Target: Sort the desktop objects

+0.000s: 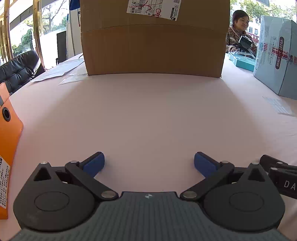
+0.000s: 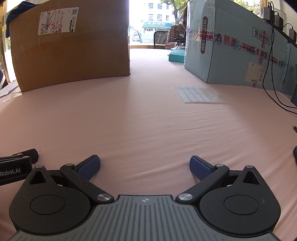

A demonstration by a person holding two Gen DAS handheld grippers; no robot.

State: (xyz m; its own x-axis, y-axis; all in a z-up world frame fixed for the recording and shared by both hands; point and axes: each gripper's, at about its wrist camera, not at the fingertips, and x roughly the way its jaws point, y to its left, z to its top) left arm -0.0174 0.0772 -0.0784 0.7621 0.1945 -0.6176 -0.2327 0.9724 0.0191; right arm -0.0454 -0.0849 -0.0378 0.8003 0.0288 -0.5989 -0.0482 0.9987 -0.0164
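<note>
While we scan left wrist view, left gripper (image 1: 149, 163) fingers spread wide, empty, over pink tablecloth (image 1: 148, 115); cardboard box (image 1: 154, 46) ahead, orange box (image 1: 8, 148) at left. Right wrist view: right gripper (image 2: 144, 166) also wide apart, empty; label sheet (image 2: 199, 94) lies ahead-right, near blue carton (image 2: 232, 48).

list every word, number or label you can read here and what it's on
"V9137" and "10KW": dark oval label on the pale blue carton.
"套装" and "拆": boxed print on the same carton.
"Robot.AI": black body of the left tongs, seen from the right wrist view.
"DA": black body of the right tongs, cut off by the frame edge.
"821" and "522": shipping label on the brown cardboard box; its small print is unreadable.
Orange box: sticker too blurred.
</note>
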